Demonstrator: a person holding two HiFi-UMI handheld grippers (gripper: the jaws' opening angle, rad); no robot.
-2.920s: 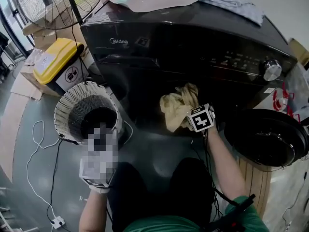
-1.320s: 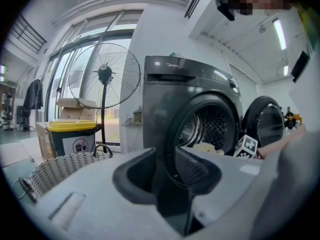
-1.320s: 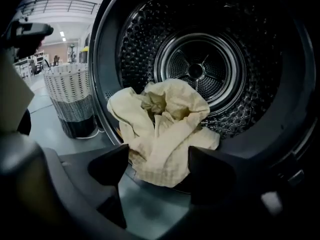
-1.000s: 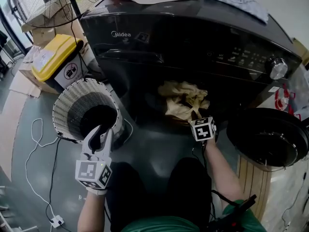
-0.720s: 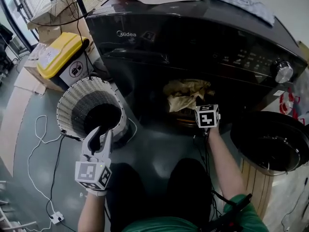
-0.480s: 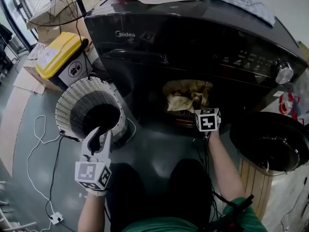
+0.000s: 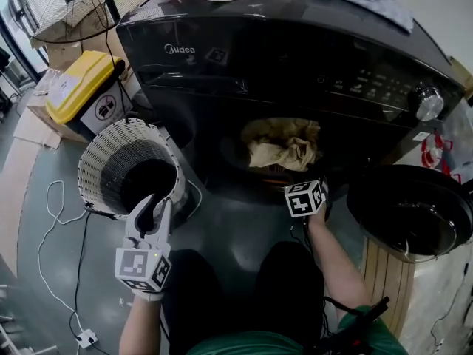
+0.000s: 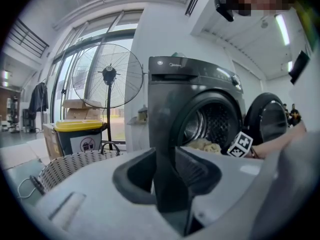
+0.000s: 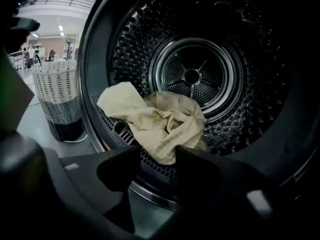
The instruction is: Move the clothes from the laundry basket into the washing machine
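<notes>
With the washing machine [image 7: 295,50] door [image 7: 410,209] swung open to the right, I read the yellow cloth [image 9: 160,124] as lying crumpled inside the drum [image 9: 192,76], on its near lower lip just behind the door opening. My right gripper [image 9: 157,156] sits at the mouth of the drum, angled downward. Its jaws stand spread; they have just been opening, then easing in slightly. Nothing is clamped between them: the cloth shows through the gap but lies beyond the tips, free of both pads.

My left gripper [image 7: 153,207] hovers at the near rim of the laundry basket [image 7: 100,161], which stands on the floor [image 7: 44,257] left of the machine. Its jaws are pressed together with nothing between them. The basket interior is dark, so I cannot tell its contents. A yellow-lidded bin [image 7: 77,87] and a fan [image 8: 107,76] stand beyond the basket, at far left.
</notes>
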